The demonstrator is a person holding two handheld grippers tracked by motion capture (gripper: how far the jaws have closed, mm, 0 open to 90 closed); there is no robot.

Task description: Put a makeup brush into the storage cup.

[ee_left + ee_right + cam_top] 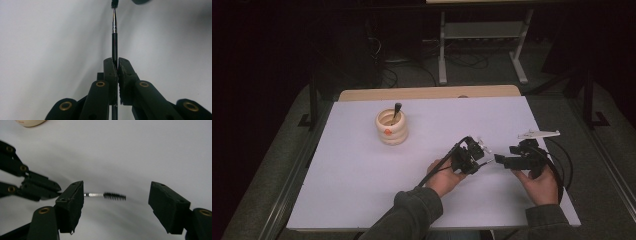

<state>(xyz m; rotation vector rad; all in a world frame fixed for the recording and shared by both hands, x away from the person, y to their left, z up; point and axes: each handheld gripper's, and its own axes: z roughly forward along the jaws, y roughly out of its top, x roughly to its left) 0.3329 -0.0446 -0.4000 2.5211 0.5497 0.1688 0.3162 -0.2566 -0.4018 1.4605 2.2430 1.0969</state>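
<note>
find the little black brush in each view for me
High view: the brush lies level between the two claws, right of centre.
Left gripper view: it runs straight up from the shut left claw, bristles at the top edge.
Right gripper view: its bristles sit mid-picture inside the open right claw.
Shared landmark: the cream pot, upper left in the high and right gripper views.

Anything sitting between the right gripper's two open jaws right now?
Yes: in the right gripper view, the bristled tip of the thin black spoolie brush lies between them, touching neither. The left gripper holds its handle.
</note>
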